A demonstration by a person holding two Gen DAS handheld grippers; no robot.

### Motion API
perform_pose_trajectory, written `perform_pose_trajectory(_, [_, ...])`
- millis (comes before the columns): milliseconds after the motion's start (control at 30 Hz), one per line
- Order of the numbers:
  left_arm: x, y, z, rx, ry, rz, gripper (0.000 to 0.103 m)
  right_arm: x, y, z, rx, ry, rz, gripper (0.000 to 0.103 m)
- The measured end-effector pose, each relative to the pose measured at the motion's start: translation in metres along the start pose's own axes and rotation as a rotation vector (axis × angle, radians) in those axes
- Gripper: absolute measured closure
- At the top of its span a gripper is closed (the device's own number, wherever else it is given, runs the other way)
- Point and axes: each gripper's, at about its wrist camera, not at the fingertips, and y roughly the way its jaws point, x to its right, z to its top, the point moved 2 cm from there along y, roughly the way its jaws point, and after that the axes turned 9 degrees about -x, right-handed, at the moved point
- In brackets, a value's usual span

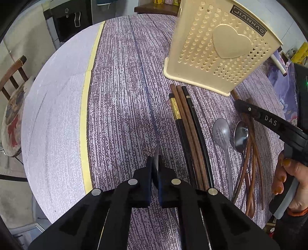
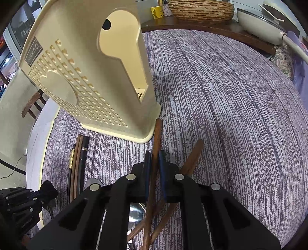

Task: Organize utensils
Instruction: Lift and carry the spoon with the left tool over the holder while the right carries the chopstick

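Observation:
A cream perforated utensil holder (image 1: pixel 221 48) with a heart stands on the purple tablecloth; it also shows in the right wrist view (image 2: pixel 92 77). Several chopsticks (image 1: pixel 188 130) lie in front of it, and in the right wrist view (image 2: pixel 77 165). Two metal spoons (image 1: pixel 221 134) and brown wooden utensils (image 1: pixel 252 163) lie to their right. My left gripper (image 1: pixel 155 163) is shut and empty over the cloth. My right gripper (image 2: pixel 154 163) is shut on a brown wooden handle (image 2: pixel 156 138) whose end reaches the holder's base. Another wooden handle (image 2: pixel 194 153) lies beside it.
The round table's pale edge with a yellow stripe (image 1: pixel 86 107) is on the left. A wooden chair (image 1: pixel 13 77) stands beyond it. A woven basket (image 2: pixel 200 9), a yellow cup (image 2: pixel 156 11) and a white bowl (image 2: pixel 256 25) sit on a far shelf.

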Motion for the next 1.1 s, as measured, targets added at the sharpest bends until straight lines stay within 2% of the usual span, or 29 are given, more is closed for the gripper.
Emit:
perform_pose_trajectory(133, [-0.002, -0.009, -0.007, 0.034, -0.001, -0.005, 0.097, 0.001, -0.006, 0.001, 0.014, 0.007, 0.007, 0.095])
perform_pose_trajectory(333, [-0.002, -0.031, -0.005, 0.157, -0.003, -0.025, 0.097, 0.007, -0.018, 0.001, 0.044, 0.023, 0.028, 0.096])
perform_pose_trajectory(500, [0.006, -0.049, -0.008, 0.258, 0.009, 0.022, 0.097, 0.01, -0.038, -0.002, 0.09, 0.018, 0.032, 0.096])
perform_pose_trajectory(700, [0.014, -0.055, -0.006, 0.308, 0.027, 0.059, 0.097, 0.006, -0.061, -0.006, 0.15, 0.003, 0.039, 0.096])
perform_pose_trajectory(1100, [0.007, -0.069, -0.006, 0.388, 0.019, 0.034, 0.097, 0.005, -0.113, -0.019, 0.275, -0.032, 0.04, 0.096])
